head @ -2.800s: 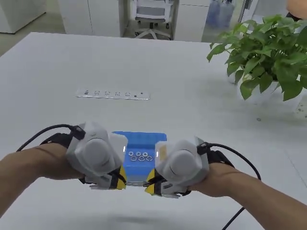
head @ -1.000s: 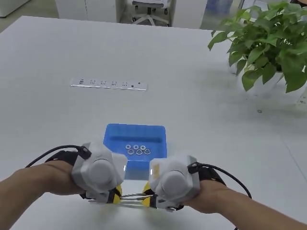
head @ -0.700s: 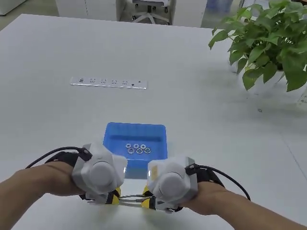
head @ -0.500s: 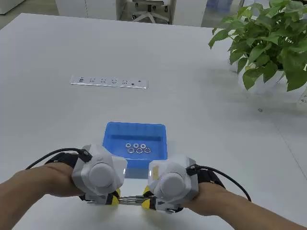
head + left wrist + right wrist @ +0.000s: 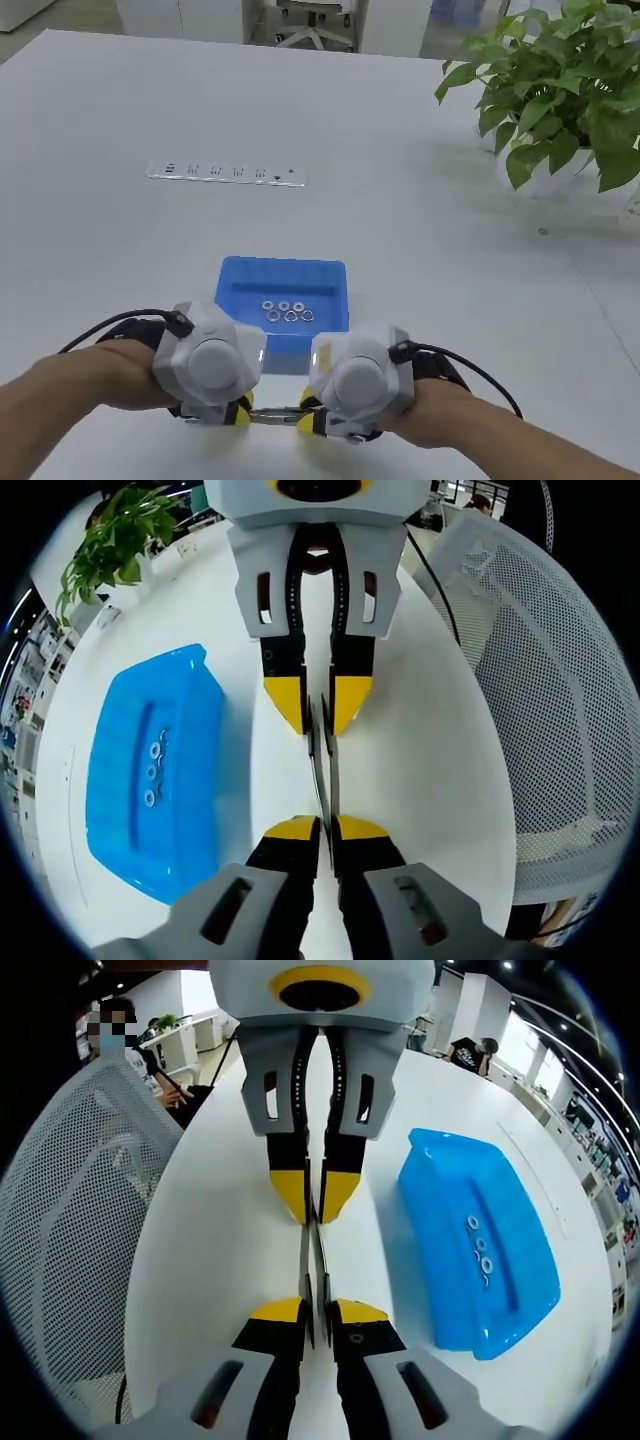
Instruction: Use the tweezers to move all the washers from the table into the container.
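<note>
Judging from the white table [image 5: 420, 180], the moving step looks finished, because the washers I can see are all inside the container and not on the bare surface near it. The step in hand seems to be a handover or a putting down of the tool, but I cannot tell which.

The blue container [image 5: 285, 266] stands on the table just beyond the two grippers, with its open side up. In the left gripper view it lies to the left of the jaws, and in the right gripper view to the right.

The left gripper [image 5: 320, 832] and the right gripper [image 5: 318, 1312] point at each other, low over the near edge of the table. Each has its jaws pressed together on one end of the tweezers [image 5: 322, 755], which bridge the short gap between them.

The washers [image 5: 286, 313] lie as a small flat group on the container floor, close together near its middle.

The next move, I think, calls for one gripper to let go while the other keeps a firm hold, so the thin tool does not slip.
</note>
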`<state>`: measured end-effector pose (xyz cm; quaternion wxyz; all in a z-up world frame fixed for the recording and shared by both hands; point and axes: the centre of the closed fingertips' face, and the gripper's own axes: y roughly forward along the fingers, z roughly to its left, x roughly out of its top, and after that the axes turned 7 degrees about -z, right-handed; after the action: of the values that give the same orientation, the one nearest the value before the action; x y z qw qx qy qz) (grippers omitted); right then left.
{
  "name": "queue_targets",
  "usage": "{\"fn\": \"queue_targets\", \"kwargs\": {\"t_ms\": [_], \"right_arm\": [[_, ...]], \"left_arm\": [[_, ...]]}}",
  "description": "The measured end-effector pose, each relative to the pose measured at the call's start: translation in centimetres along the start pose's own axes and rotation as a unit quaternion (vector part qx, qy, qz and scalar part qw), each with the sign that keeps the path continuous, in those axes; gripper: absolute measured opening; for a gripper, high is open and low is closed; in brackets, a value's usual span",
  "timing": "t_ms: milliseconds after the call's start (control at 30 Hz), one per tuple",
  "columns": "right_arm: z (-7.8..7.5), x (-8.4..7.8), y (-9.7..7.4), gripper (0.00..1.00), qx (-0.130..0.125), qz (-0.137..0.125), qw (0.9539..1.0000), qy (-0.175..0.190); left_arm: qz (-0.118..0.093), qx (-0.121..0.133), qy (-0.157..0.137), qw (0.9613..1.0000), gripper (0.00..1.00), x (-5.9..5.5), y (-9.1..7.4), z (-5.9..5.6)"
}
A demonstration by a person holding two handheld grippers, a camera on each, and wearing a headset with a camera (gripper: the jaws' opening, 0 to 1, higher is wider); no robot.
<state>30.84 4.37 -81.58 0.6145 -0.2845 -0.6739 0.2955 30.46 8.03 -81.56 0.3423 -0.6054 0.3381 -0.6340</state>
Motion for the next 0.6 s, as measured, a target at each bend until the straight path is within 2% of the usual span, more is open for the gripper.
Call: {"fn": "queue_targets", "kwargs": {"t_ms": [200,267,300,333,467,600], "right_arm": [[0.2,0.0,0.0,0.13,0.0,-0.002,1.0,-0.001],[0.2,0.2,0.0,0.15,0.0,-0.006,1.0,-0.004],[0.1,0.2,0.0,0.17,-0.001,-0.006,1.0,-0.006],[-0.1,0.2,-0.1,0.18,-0.005,-0.006,0.9999,-0.01],[-0.6,0.7,-0.7,0.2,-0.019,-0.015,0.9997,-0.009],[-1.1,1.0,-1.9,0.28,-0.039,-0.029,0.9988,0.0]], "left_arm": [[0.002,0.001,0.0,1.0,0.1,0.0,-0.1,-0.1],[0.002,0.004,-0.002,1.0,0.13,0.0,-0.1,0.0],[-0.01,0.006,-0.019,0.9998,0.14,0.3,-0.2,-0.1],[-0.021,0.007,-0.029,0.9993,0.15,0.6,-0.3,0.0],[-0.015,0.02,-0.026,0.9993,0.18,0.3,-0.9,0.2],[-0.023,0.037,-0.045,0.998,0.24,0.0,-2.1,0.5]]}}
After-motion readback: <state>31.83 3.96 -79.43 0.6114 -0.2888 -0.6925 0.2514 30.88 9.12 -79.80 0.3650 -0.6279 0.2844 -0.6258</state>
